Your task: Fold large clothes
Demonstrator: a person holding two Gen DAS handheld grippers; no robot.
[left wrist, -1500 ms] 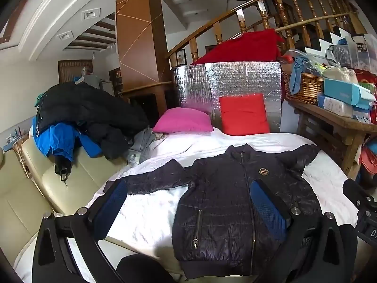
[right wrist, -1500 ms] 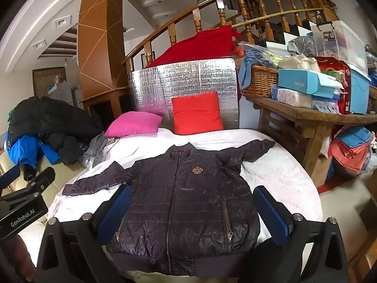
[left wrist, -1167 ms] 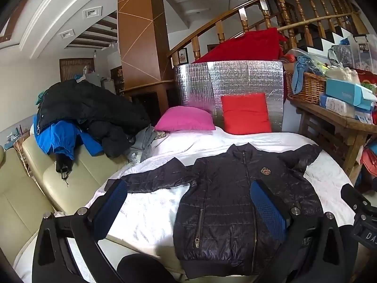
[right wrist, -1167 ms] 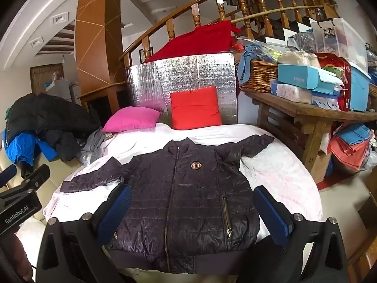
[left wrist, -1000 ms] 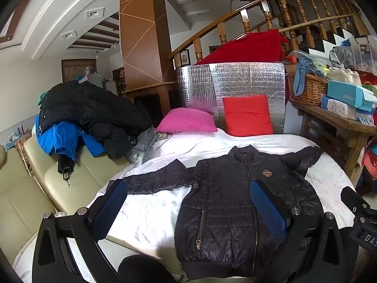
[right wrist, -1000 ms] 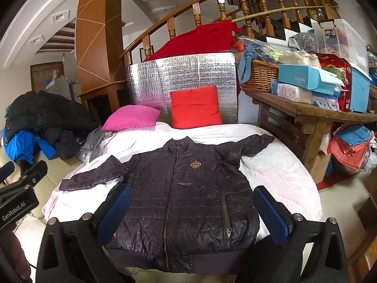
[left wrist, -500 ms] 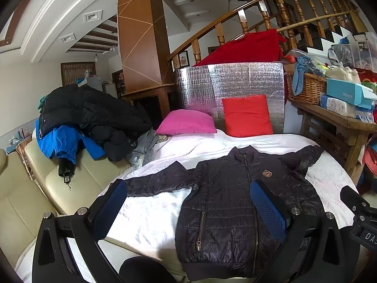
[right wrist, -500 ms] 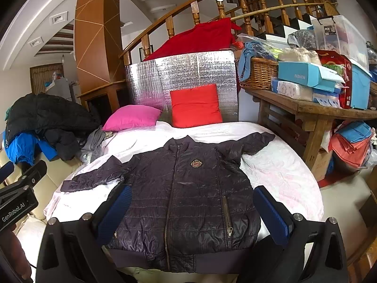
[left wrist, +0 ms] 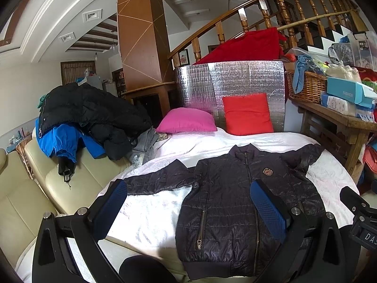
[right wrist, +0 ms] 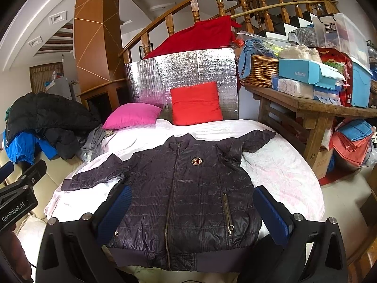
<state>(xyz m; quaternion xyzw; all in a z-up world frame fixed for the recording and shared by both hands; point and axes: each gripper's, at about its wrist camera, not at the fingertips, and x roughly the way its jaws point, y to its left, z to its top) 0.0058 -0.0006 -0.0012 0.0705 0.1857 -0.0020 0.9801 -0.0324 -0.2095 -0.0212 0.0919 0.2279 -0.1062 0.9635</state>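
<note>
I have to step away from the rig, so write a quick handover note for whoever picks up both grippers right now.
Left gripper: open, holding nothing, above the bed's near edge.
Right gripper: open, holding nothing, centred over the jacket's lower half.
The dark quilted zip-up jacket lies flat, front up and zipped, on the white bedsheet, both sleeves spread outward, hem nearest you.
Done: jacket is laid out. No fold made yet.
Left: probably fold each sleeve in across the chest, then fold the body.
</note>
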